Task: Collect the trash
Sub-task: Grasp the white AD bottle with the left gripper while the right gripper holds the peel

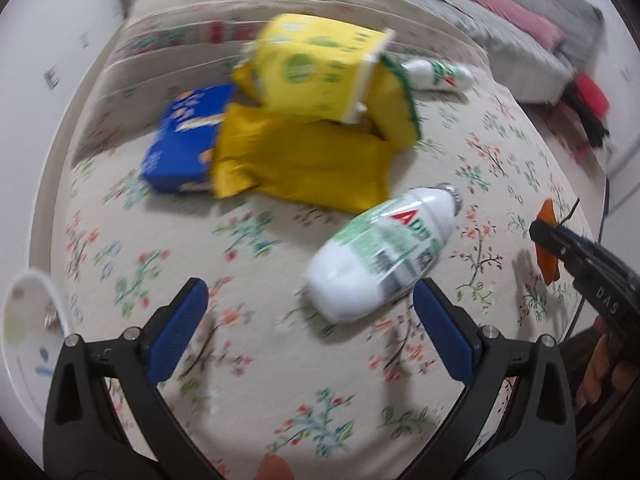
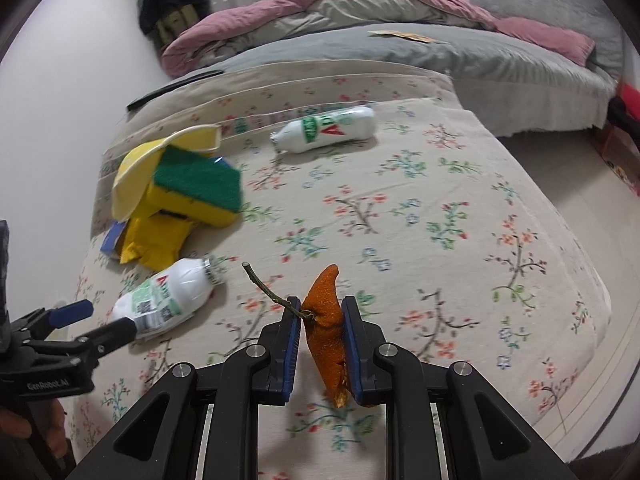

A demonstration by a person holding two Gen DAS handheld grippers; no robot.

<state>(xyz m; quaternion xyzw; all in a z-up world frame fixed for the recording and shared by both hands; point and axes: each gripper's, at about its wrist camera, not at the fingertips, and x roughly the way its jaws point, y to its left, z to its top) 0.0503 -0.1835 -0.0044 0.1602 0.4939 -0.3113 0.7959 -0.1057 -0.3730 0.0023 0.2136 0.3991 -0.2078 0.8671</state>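
Observation:
My right gripper (image 2: 321, 304) is shut on a piece of orange peel (image 2: 324, 320) that carries a thin twig (image 2: 260, 284), held just above the floral cover. In the left wrist view this gripper (image 1: 536, 230) and the peel (image 1: 550, 268) show at the right edge. My left gripper (image 1: 308, 286) stands open, with the base of a white plastic bottle (image 1: 384, 248) lying close to its right finger. From the right wrist the left gripper (image 2: 106, 316) and that bottle (image 2: 168, 292) sit at the lower left. A second white bottle (image 2: 328, 128) lies farther back.
A heap holds a yellow carton (image 1: 320, 64), a yellow-green sponge (image 2: 196, 184), a yellow bag (image 1: 300, 160) and a blue box (image 1: 184, 140). A white round container (image 1: 28, 320) is at the left edge. Grey and pink bedding (image 2: 400, 52) lies behind the floral cover (image 2: 440, 220).

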